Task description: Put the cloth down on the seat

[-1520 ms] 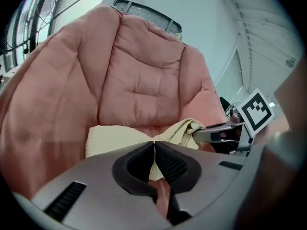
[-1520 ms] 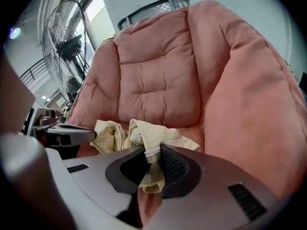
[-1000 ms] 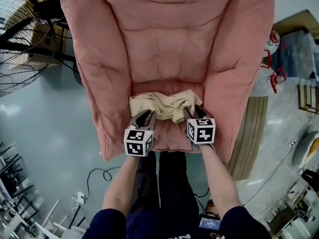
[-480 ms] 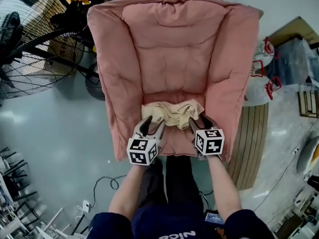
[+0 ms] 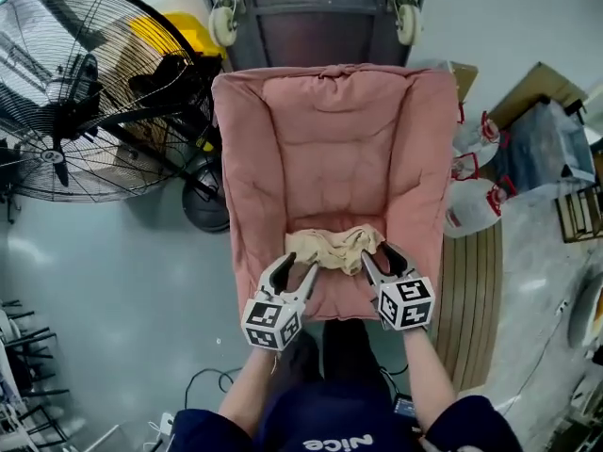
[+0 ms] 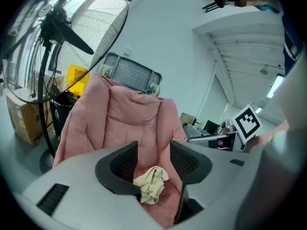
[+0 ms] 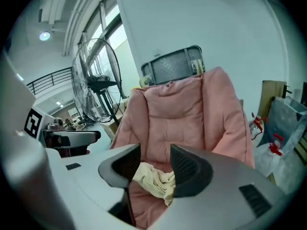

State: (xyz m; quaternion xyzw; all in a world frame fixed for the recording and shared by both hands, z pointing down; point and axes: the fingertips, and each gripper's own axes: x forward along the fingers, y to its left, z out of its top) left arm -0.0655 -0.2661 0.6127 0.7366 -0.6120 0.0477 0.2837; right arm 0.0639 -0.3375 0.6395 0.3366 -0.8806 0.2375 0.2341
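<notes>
though crumpled, the cloth [image 5: 334, 249] (beige) lies on the pink seat [image 5: 330, 295].

A pink padded chair [image 5: 334, 149] is seen standing on a glossy grey floor [image 5: 113, 281]. A crumpled beige cloth [image 5: 334, 248] is laid on its seat [image 5: 330, 288], at the chair's 6 o'clock end in the head view, up against the foot of the backrest [image 5: 330, 186]. Around the chair, several things are set on the floor. A large black fan [image 5: 85, 92] is placed at 10 o'clock and a wheeled metal cart [image 5: 316, 8] at 12 o'clock. White jugs [image 5: 471, 210] are found at 3 o'clock, a slatted wooden board [image 5: 471, 290] just beside at 4 o'clock, and a black cable [image 5: 203, 379] at 7 o'clock.
</notes>
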